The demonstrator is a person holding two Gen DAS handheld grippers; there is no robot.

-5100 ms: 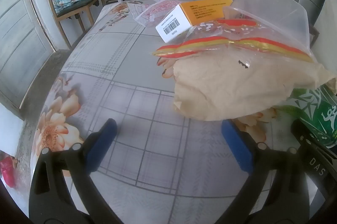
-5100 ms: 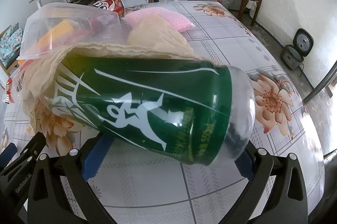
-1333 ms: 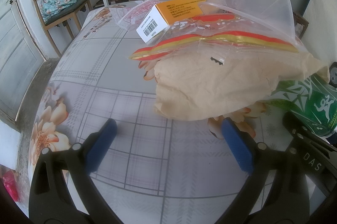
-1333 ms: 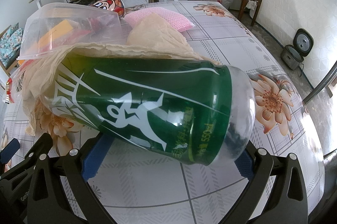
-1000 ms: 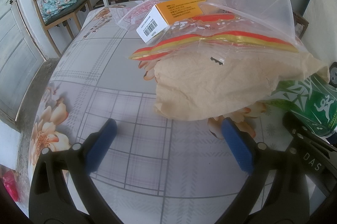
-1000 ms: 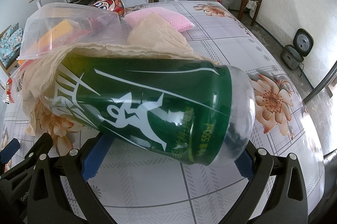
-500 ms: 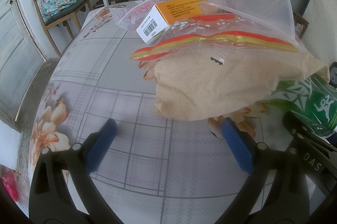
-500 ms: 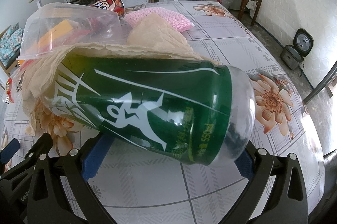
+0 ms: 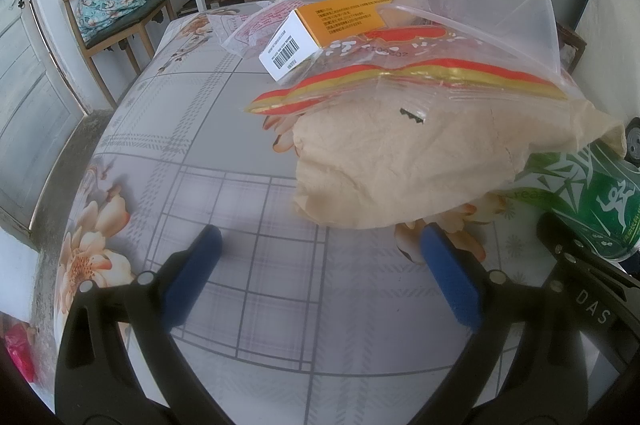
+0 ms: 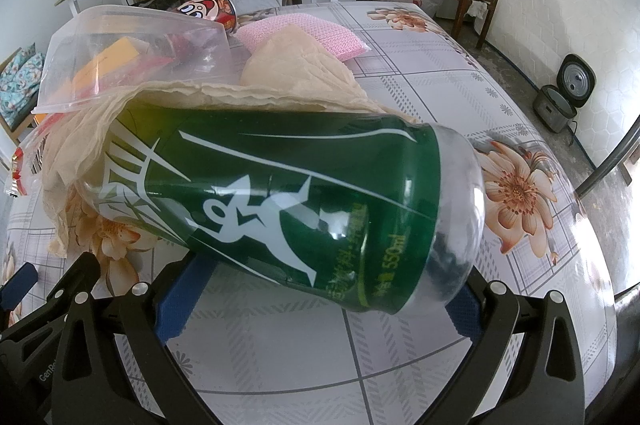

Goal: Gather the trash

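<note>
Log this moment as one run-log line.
task: collect trash | left gripper: open, empty, above tablecloth | right gripper: around green bottle, grip unclear | brown paper: draped over bottle

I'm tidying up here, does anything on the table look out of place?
Yes: a green plastic bottle lies on its side, its top under crumpled brown paper, and a clear plastic tub sits tilted on that pile.

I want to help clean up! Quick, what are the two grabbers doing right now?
Left gripper: open, holding nothing.
Right gripper: open around the lying green bottle; whether it squeezes it cannot be told.
</note>
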